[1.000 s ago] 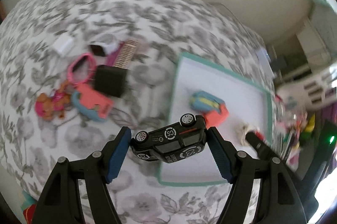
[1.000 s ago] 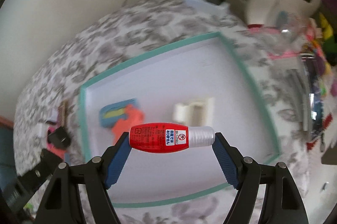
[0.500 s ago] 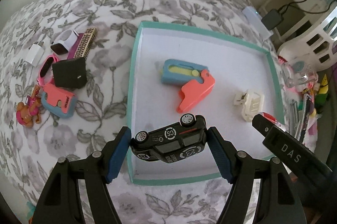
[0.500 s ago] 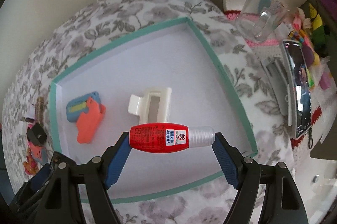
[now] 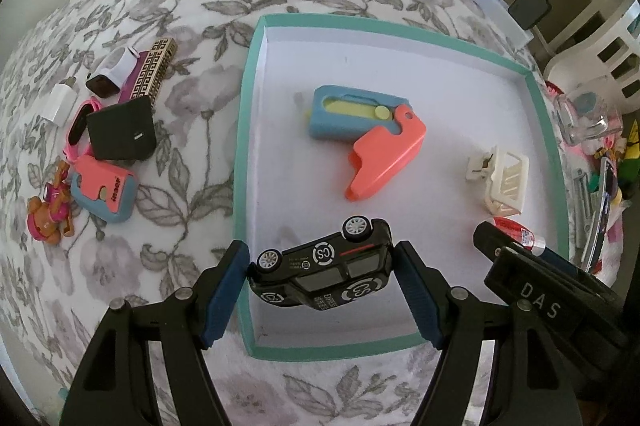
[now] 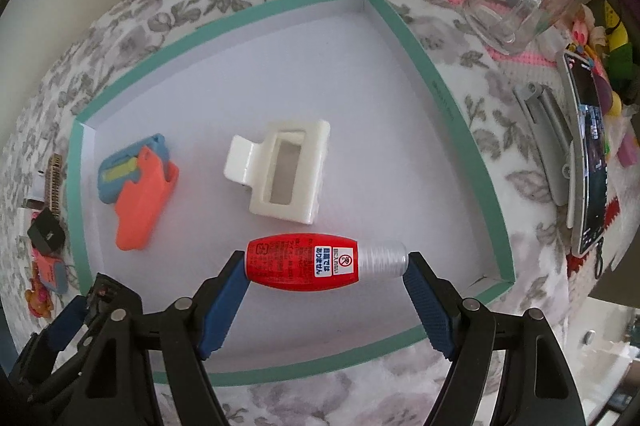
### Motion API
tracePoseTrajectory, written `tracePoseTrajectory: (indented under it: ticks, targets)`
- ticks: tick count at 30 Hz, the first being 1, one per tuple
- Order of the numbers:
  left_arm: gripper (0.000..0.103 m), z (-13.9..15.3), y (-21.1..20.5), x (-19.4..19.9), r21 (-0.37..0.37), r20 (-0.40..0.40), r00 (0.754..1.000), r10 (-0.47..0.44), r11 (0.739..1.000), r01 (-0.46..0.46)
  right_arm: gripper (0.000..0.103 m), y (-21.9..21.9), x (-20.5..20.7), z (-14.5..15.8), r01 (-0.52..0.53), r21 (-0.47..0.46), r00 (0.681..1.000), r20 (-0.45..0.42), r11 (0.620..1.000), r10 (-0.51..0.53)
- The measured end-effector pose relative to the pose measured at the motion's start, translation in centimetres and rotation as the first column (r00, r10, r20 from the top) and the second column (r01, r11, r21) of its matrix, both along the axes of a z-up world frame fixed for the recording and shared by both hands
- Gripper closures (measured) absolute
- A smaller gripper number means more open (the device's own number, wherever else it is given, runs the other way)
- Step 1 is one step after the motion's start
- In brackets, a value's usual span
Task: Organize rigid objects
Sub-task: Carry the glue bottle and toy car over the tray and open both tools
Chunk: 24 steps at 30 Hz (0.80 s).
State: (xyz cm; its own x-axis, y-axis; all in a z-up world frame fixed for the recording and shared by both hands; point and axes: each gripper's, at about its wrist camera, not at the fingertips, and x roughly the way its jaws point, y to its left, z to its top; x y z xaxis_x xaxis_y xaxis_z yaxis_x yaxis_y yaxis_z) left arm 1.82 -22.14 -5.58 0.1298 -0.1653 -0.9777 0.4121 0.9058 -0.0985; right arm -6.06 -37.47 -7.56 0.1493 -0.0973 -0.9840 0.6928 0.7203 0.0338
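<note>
My left gripper (image 5: pixel 322 272) is shut on a black toy car (image 5: pixel 322 274), held lengthwise between the blue pads above the near left corner of the teal-rimmed box (image 5: pixel 244 114). My right gripper (image 6: pixel 326 264) is shut on a small red bottle with a clear cap (image 6: pixel 316 262), hanging over the near part of the same box (image 6: pixel 424 54). Inside the box lie a blue and coral toy (image 5: pixel 366 136) (image 6: pixel 138 182) and a cream hair clip (image 5: pixel 500 178) (image 6: pixel 284 170). The right gripper's body (image 5: pixel 536 290) shows at the right in the left wrist view.
On the floral blanket left of the box lie a black square case (image 5: pixel 120 134), a pink and blue toy (image 5: pixel 104 190), a small figure (image 5: pixel 48 214), a white charger (image 5: pixel 58 102) and a patterned comb (image 5: pixel 154 74). A clear cup (image 6: pixel 516 14) and phone (image 6: pixel 588 162) lie to the right.
Both grippers have come down closer to the box with their loads still held. The left view has swung from the loose items to over the box.
</note>
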Motion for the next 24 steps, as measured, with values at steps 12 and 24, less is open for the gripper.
tracePoseTrajectory:
  ticks: [12, 24]
  targets:
    - [0.027, -0.69, -0.41, -0.06, 0.013, 0.000, 1.000, -0.012, 1.000, 0.012, 0.022, 0.01, 0.05, -0.96, 0.005, 0.004, 1.000, -0.021, 1.000, -0.005]
    - [0.025, -0.52, -0.34, 0.02, 0.003, 0.001, 1.000, -0.017, 1.000, 0.017, 0.022, -0.60, 0.16, -0.98, 0.008, 0.002, 1.000, -0.020, 1.000, -0.008]
